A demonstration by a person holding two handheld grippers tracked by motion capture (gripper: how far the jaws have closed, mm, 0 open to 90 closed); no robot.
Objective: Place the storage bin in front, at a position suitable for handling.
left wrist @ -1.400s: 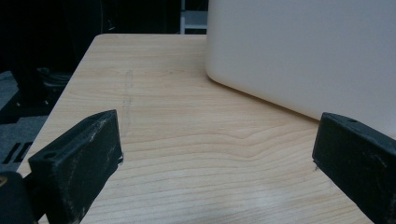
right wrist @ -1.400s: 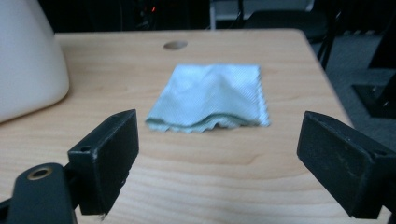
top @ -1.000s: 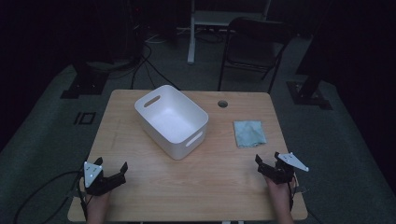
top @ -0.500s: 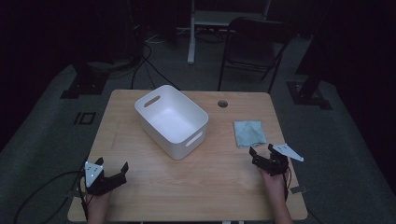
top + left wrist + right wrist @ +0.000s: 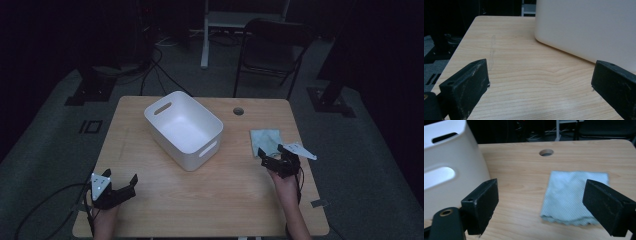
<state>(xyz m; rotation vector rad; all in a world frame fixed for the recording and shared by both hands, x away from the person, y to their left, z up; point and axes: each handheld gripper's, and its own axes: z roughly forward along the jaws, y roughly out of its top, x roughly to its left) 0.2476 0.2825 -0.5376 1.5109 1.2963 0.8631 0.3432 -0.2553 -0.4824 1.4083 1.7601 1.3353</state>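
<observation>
High view: nearest the person, at about seven o'clock on the table, the left gripper is being held low with its jaws spread wide and nothing between them, apparently parked out of the way while the other hand works. At about four o'clock, the right gripper is being brought to the near edge of the cloth, its jaws likewise being held well apart and empty, seemingly so that the folded edge can be taken between them. In the right gripper view the cloth is being framed just beyond the two jaws, flat on the wood and not yet pinched. Farther off, at about eleven o'clock from the table's middle, the white bin is being kept open side up, probably as the place meant for the cloth; its wall is being seen close ahead in the left gripper view. One cloth, one bin, two grippers and one round hole in the tabletop are being counted.
</observation>
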